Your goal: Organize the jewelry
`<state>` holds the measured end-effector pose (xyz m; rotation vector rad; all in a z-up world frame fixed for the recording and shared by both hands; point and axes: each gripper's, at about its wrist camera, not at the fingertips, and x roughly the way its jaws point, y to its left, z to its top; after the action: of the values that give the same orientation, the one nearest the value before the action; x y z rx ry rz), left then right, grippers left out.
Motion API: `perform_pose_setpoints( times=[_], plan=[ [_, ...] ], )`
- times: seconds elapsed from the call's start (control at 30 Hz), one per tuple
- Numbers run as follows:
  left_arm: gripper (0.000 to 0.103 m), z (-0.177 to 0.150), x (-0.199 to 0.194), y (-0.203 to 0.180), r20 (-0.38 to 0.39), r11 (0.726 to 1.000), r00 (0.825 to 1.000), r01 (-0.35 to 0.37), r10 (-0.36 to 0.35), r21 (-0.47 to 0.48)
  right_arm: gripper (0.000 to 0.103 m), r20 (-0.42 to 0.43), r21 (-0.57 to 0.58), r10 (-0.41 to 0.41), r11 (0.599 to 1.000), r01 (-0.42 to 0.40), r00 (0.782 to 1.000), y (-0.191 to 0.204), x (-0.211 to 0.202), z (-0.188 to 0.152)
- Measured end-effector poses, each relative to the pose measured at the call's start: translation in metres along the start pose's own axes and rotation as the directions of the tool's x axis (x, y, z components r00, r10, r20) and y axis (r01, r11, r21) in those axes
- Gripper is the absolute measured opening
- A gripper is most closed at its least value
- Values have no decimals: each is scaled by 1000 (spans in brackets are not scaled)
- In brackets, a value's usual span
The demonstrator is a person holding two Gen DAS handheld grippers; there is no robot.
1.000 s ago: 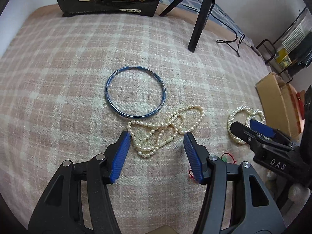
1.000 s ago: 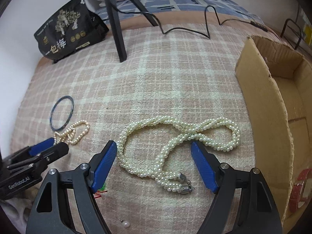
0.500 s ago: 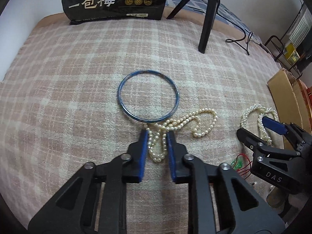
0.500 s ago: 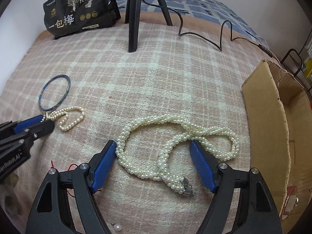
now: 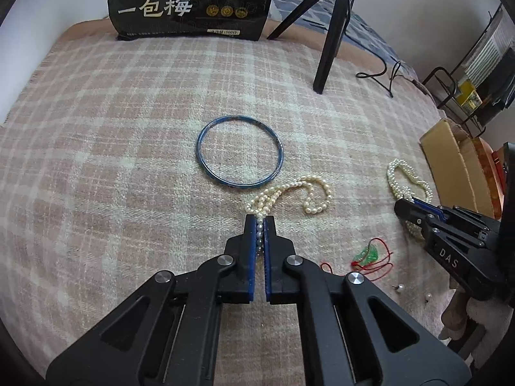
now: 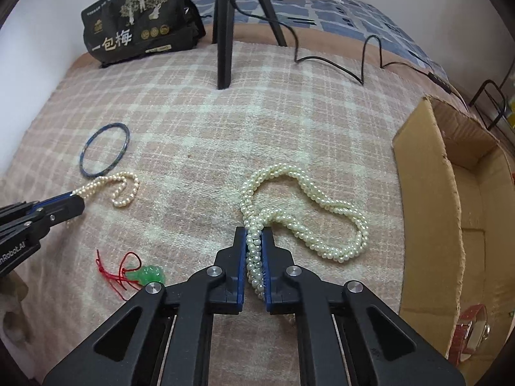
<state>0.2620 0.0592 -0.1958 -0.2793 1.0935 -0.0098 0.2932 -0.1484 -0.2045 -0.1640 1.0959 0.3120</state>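
Note:
My left gripper (image 5: 260, 220) is shut on a thin cream pearl necklace (image 5: 309, 193) that lies on the pink plaid blanket just below a blue bangle (image 5: 239, 151). My right gripper (image 6: 254, 233) is shut on a thick twisted white pearl necklace (image 6: 325, 199), whose loops trail ahead and right on the blanket. In the right wrist view the left gripper (image 6: 75, 197) shows at the left with the thin necklace (image 6: 124, 189) and the bangle (image 6: 104, 149). In the left wrist view the right gripper (image 5: 405, 204) shows at the right on the thick necklace (image 5: 402, 173).
A green pendant on red cord (image 6: 149, 273) lies between the grippers. An open cardboard box (image 6: 428, 199) stands at the right, with a red watch (image 6: 470, 331) by it. A black tripod leg (image 6: 224, 48), a cable (image 6: 338, 64) and a black snack bag (image 6: 138, 22) are at the back. Small pearl earrings (image 5: 400, 287) lie near the front.
Both grippers have closed: the left on the thin pearl necklace, the right on the thick twisted one. Both necklaces are bunched between the fingers.

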Motion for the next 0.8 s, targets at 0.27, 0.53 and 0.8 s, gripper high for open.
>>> perform_pose_setpoints(
  times=[0.27,0.53,0.8],
  plan=[
    [1,7,-34,5,54,997,997,61,-59,-37,7,70,15,22,1000,-23,997,0,-30,6],
    [1,18,-75,3,128,990,985,127,-119,-56,7,164,36,72,996,-78,984,-5,-70,16],
    [1,21,-115,-9,192,981,965,190,-181,-31,7,248,44,100,992,-114,964,-11,-111,19]
  ],
)
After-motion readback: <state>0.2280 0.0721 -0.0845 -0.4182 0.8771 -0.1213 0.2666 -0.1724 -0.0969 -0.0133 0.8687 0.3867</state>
